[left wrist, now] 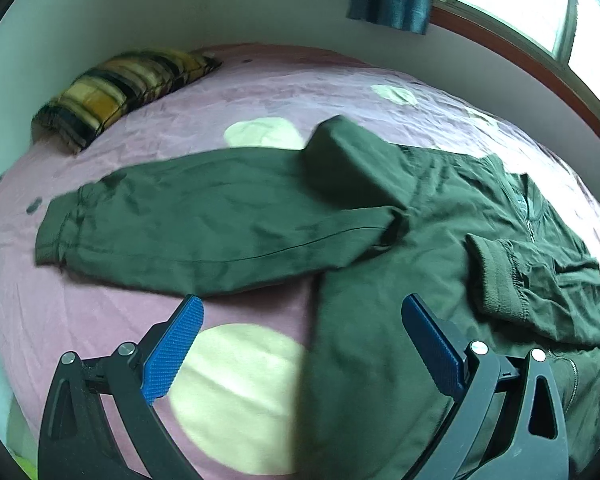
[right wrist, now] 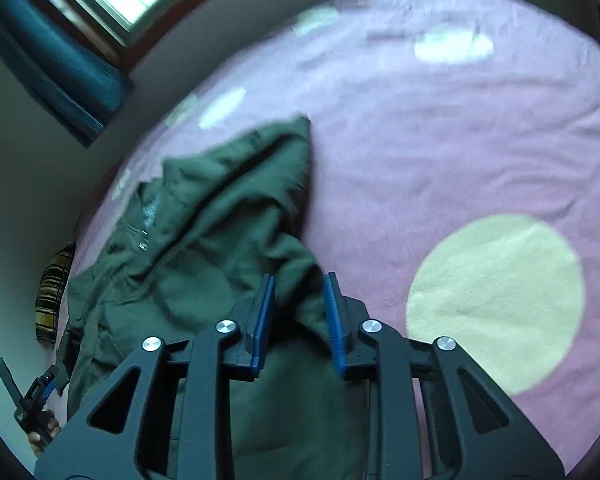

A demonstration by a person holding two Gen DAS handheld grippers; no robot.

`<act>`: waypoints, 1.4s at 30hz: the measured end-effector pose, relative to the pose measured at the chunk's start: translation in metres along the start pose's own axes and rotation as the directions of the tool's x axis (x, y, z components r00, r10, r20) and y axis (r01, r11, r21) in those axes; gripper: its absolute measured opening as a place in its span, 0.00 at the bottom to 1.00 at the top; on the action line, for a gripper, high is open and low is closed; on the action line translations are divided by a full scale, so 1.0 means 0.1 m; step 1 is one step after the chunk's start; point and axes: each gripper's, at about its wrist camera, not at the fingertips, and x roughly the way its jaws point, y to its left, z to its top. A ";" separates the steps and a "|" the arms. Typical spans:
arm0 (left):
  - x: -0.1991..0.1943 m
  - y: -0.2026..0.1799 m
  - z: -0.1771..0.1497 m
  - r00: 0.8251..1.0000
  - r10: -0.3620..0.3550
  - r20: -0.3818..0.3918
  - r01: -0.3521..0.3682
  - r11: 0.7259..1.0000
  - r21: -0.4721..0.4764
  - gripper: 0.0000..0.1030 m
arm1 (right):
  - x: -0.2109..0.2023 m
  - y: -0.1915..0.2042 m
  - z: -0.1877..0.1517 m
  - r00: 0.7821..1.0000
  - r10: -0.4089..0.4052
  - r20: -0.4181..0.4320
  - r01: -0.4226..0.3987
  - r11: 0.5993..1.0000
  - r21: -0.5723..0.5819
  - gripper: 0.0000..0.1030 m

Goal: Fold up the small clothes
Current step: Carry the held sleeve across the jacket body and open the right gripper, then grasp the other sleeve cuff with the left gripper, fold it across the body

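My right gripper (right wrist: 299,300) has its blue pads narrowed on a fold of the dark green zip-front jacket (right wrist: 204,240) lying on the pink bedsheet with pale yellow circles (right wrist: 440,160). My left gripper (left wrist: 302,334) hangs wide apart, holding nothing. Only its view shows the outstretched sleeve (left wrist: 204,220) and most of the striped yellow-and-black pillow (left wrist: 120,88).

The bed (left wrist: 260,92) has a pink cover with pale dots. A green jacket (left wrist: 380,240) lies beyond the fingers, a striped pillow (left wrist: 124,88) further.
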 end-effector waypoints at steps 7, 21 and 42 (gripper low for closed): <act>0.00 0.91 0.00 0.996 -0.089 -0.012 0.083 0.963 -0.255 0.96 | -0.21 0.56 -0.07 0.995 0.072 0.073 -0.065 0.993 -0.094 0.53; 0.43 2.27 0.12 0.919 -0.337 0.204 0.388 0.681 -0.621 0.96 | 0.09 1.17 -0.40 0.993 0.116 -0.020 -0.118 0.976 -0.182 0.56; -0.31 1.46 0.79 0.974 -0.109 0.201 0.173 0.925 -0.337 0.02 | -0.04 1.26 -0.48 0.991 0.131 0.017 -0.125 0.971 -0.202 0.57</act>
